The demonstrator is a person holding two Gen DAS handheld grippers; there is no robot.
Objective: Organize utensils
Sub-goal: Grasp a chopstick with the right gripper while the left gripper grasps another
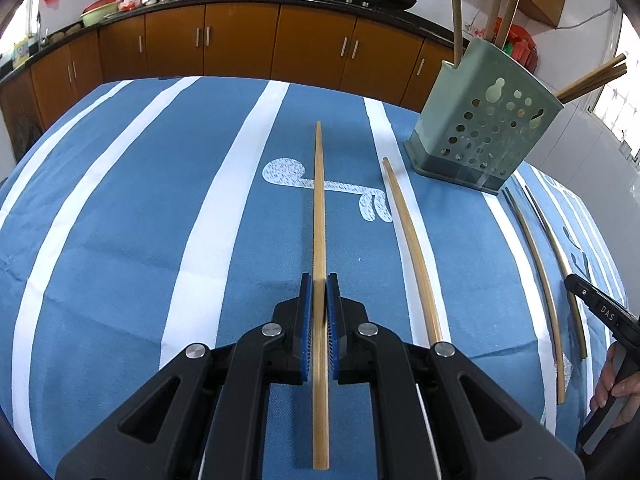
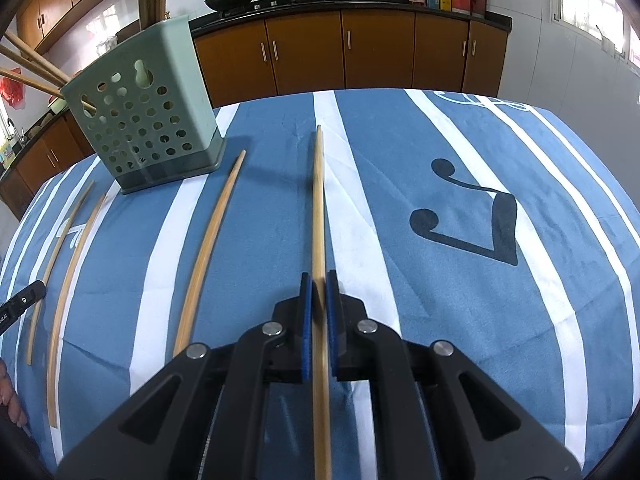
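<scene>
Bamboo chopsticks lie on a blue-and-white striped tablecloth [image 1: 140, 240] near a green perforated holder [image 1: 480, 128]. The left gripper [image 1: 319, 280] clamps one chopstick [image 1: 319, 200]; the right gripper [image 2: 319, 278] clamps another [image 2: 318, 200].

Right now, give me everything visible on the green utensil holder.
The green utensil holder is a pale green, plastic-looking box, tapering toward a darker base. Its facing wall is pierced with round holes and two keyhole-shaped slots. It stands upright on the blue-and-white striped tablecloth, between the two hand-held grippers' working areas. Several wooden chopsticks already lean out of its top, alongside taller pale handles. Neither gripper touches it; loose chopsticks lie in front of its base.
</scene>
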